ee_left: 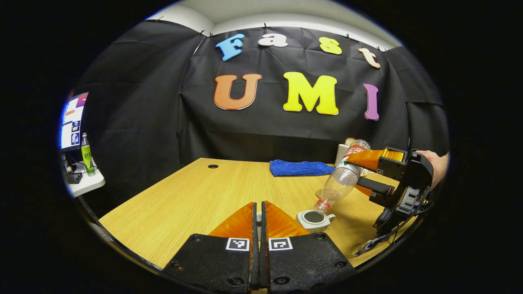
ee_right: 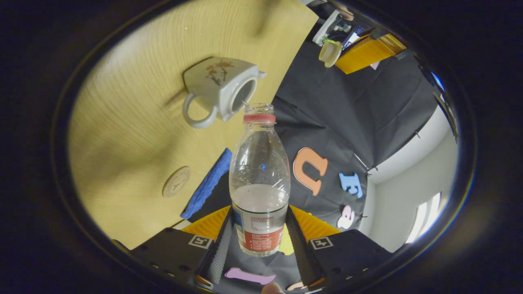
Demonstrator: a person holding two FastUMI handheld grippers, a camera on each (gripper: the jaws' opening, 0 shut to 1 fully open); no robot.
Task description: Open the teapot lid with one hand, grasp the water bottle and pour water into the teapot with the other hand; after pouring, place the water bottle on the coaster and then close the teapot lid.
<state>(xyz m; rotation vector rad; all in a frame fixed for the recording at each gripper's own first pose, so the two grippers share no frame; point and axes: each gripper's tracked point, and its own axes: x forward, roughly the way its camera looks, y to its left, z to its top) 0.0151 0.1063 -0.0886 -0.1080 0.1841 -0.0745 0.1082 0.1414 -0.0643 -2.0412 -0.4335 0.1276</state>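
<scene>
In the left gripper view, a green bottle (ee_left: 86, 154) stands on a side shelf far left; the left gripper (ee_left: 257, 216) hovers over the pale wooden table (ee_left: 184, 200) with its fingers drawn together on a small part I cannot make out. Right of it sits the white ceramic teapot (ee_left: 312, 220), lid off. The clear plastic water bottle (ee_left: 341, 179) with a red-and-white label tilts neck-down over its opening, clamped between the fingers of the right gripper (ee_left: 369, 171). Behind lies a blue cloth (ee_left: 300, 168).

The right gripper view adds a round wooden coaster (ee_right: 176, 181) beside the cloth, and the white lid (ee_right: 330, 53) at the left gripper's tips. Label print is unreadable.
</scene>
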